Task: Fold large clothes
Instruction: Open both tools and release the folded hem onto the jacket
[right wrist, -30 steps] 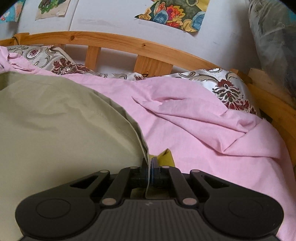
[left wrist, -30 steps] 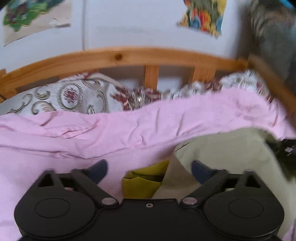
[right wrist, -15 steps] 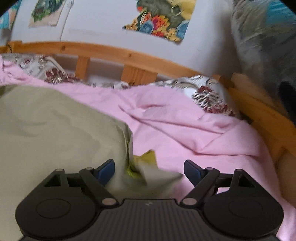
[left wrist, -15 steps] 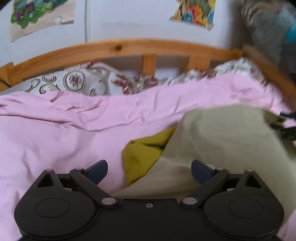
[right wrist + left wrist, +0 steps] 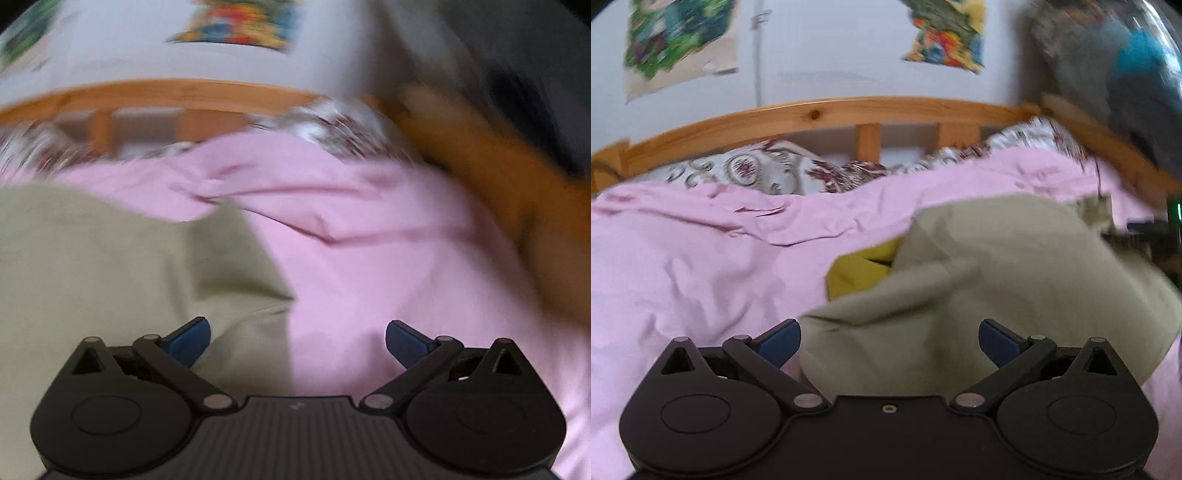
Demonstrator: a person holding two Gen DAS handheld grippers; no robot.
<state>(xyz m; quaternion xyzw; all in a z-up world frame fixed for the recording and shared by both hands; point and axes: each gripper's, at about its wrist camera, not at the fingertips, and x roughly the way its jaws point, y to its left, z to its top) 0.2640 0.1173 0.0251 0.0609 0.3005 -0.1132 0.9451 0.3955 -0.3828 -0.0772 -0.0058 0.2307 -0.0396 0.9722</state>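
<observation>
The olive-green garment (image 5: 1015,280) lay on the pink sheet (image 5: 701,266) of the bed, its near edge running under the left claw (image 5: 889,341) and its left corner ending just past that claw's left fingertip. To the left of that edge the sheet lay bare and rumpled as far as the wooden headboard (image 5: 820,112), the widest free room on the bed. The left claw stood wide, nothing between its pads, above the cloth.

The right claw (image 5: 297,341) had just been opening and stood wide too, gripping nothing; the garment's right edge (image 5: 236,258) passed below it, with bare pink sheet (image 5: 388,258) on its right up to the wooden side rail (image 5: 517,206).

Counted: one garment, two claws, two patterned pillows (image 5: 757,173) against the headboard, two colourful pictures (image 5: 945,40) on the wall.

Only the left wrist view showed a mustard-yellow piece of cloth (image 5: 860,269) peeping from beneath the garment's left fold. The right wrist view was heavily blurred and showed more of the side rail.
</observation>
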